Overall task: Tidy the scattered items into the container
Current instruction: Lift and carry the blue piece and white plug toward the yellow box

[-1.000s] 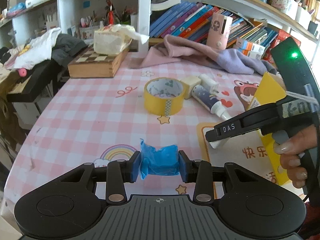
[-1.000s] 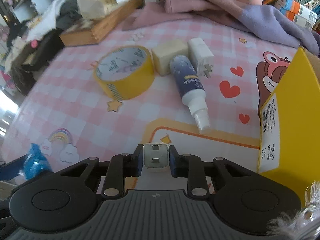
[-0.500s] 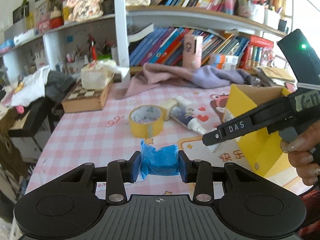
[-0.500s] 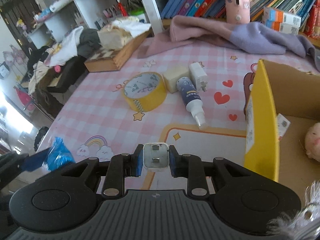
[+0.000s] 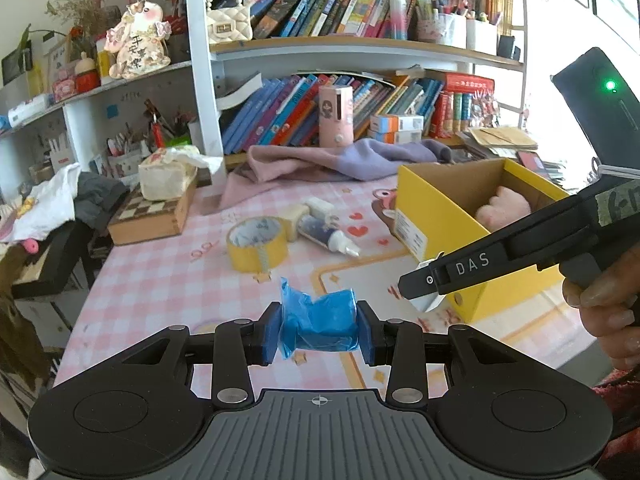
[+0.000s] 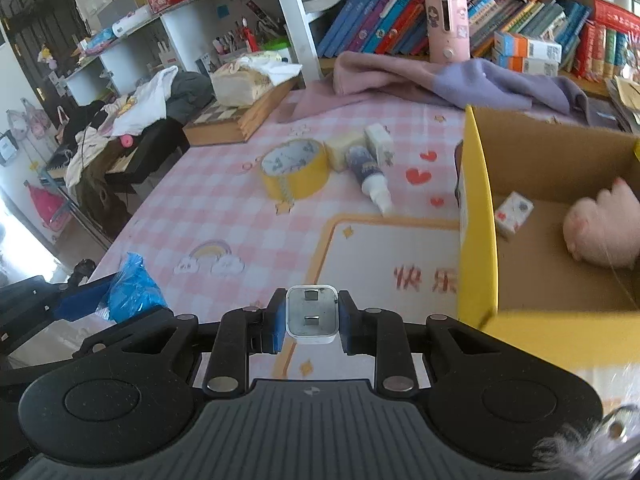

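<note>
My left gripper (image 5: 318, 330) is shut on a crumpled blue plastic bag (image 5: 318, 322), held above the pink checked table; the bag also shows in the right wrist view (image 6: 132, 292). My right gripper (image 6: 312, 314) is shut on a white plug charger (image 6: 312, 312), held above the table just left of the yellow cardboard box (image 6: 478, 220). The box (image 5: 436, 208) holds a pink plush toy (image 6: 604, 232) and a small white carton (image 6: 514, 214). A yellow tape roll (image 6: 294, 170), a spray bottle (image 6: 370, 176), a cream block (image 6: 340, 152) and a white adapter (image 6: 380, 142) lie on the table.
A pink and purple cloth (image 6: 440, 80) lies at the table's back. A wooden chess box (image 6: 236, 118) with a tissue pack stands at the back left. Bookshelves stand behind. The table's left edge drops toward a black stand with clothes (image 6: 132, 120).
Both grippers have risen and pulled back from the table with their items still held. The inside of the yellow box has come into view.
</note>
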Available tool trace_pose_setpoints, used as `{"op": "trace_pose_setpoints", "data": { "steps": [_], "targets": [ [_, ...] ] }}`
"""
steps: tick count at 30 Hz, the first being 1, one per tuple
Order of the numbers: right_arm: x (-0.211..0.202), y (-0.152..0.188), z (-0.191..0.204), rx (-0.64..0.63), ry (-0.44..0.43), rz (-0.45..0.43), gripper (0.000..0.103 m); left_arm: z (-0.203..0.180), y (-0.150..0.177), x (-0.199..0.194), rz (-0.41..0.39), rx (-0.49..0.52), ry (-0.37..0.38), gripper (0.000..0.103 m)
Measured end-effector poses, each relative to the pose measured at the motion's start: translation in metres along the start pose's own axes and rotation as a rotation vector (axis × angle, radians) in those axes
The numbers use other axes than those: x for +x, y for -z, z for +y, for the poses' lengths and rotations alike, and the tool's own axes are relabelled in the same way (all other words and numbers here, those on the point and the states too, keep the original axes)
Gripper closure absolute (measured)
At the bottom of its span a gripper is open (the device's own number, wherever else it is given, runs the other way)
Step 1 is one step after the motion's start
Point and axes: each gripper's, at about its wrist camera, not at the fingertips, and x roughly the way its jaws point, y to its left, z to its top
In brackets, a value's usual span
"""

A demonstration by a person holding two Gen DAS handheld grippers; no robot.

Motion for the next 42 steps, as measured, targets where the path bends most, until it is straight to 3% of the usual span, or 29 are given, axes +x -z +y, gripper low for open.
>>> {"op": "trace_pose_setpoints", "data": {
  "steps": [10,19,28,42],
  "targets": [
    [-0.035,0.064,0.025,0.003,0.024,0.025,0.079,-0.01,0.042,-0.049,0.016,-0.025,0.037,0.066],
    [-0.071,0.103,0.014,0.1,0.097,-0.006,0.079,-0.033,0.054,-0.062,0.016,0.029,0.129,0.066],
    [-0.091,0.114,-0.004,0.159,0.172,-0.016,0.079,-0.052,0.051,-0.054,0.02,0.051,0.219,0.066],
    [-0.12,0.13,-0.064,0.317,0.312,-0.032,0.079,-0.104,0.03,-0.017,0.036,0.147,0.386,0.066]
  ]
}}
